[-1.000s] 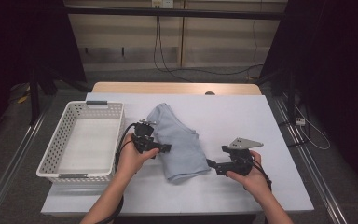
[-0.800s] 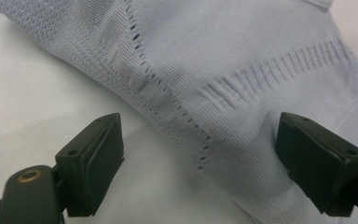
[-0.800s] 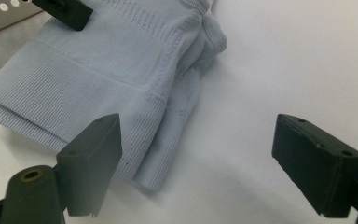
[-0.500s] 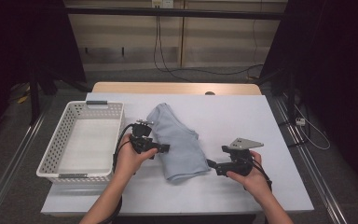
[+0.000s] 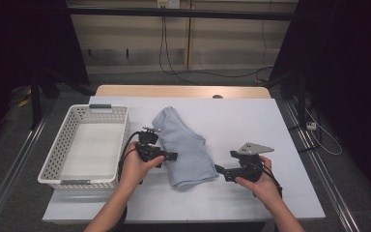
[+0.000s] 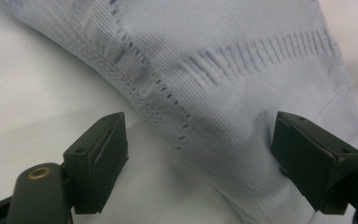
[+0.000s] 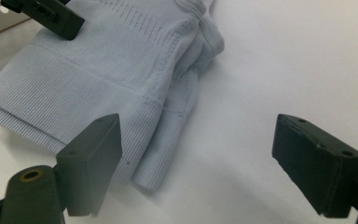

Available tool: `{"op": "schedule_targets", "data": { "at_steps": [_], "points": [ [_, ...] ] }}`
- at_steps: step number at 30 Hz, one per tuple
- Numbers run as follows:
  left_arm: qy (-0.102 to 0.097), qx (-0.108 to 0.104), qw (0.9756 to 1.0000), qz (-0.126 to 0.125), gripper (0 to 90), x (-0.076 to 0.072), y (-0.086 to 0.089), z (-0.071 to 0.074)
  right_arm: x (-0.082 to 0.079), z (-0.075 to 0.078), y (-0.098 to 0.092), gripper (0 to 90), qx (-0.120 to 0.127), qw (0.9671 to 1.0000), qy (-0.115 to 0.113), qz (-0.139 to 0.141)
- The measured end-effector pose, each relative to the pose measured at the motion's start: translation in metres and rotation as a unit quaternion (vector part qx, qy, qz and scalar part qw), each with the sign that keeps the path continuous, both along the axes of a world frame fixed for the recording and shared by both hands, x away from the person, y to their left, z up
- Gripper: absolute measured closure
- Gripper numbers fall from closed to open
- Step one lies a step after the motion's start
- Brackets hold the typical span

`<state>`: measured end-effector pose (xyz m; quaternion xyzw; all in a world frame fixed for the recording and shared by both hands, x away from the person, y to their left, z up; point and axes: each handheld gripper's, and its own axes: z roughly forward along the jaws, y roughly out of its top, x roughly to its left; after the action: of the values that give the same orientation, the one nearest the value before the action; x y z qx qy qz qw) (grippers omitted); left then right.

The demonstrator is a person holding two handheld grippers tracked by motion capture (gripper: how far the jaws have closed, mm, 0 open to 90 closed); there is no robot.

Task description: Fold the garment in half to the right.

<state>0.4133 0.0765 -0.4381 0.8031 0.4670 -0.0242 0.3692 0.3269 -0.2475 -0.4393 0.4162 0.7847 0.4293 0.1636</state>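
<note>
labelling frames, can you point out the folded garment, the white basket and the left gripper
folded pale blue knit garment (image 5: 186, 150): high view, middle of the fabric
white perforated plastic basket (image 5: 60, 181): high view, near rim
left gripper (image 5: 173, 156): high view, between its fingers

The high camera sits above my side of the surface (image 5: 251, 121), looking forward and down, far enough off to take in the whole top; my forearms enter at 6 o'clock. The camera on my left gripper (image 6: 200, 158) looks along its jaws from very close, the folded pale blue garment (image 6: 242, 60) running from 12 to 5 o'clock. The camera on my right gripper (image 7: 198, 161) is just as near, with the garment (image 7: 116, 60) at 10 o'clock. All three views share that garment (image 5: 186, 147); the right gripper view also catches my left gripper's jaw at 11 o'clock.
</note>
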Motion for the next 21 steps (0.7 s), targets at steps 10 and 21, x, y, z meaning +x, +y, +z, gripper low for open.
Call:
{"op": "schedule_targets", "data": {
  "at_steps": [10,21],
  "points": [
    [0.001,-0.002,1.0,0.008,22.9,-0.002,-0.01,-0.009,0.0,0.0,0.0,16.2,0.0,1.0,0.001,0.0],
    [0.01,-0.019,0.9994,0.026,37.0,0.0,-0.019,-0.011,0.0,0.001,0.0,16.2,0.0,1.0,-0.002,0.001]
  ]
}}
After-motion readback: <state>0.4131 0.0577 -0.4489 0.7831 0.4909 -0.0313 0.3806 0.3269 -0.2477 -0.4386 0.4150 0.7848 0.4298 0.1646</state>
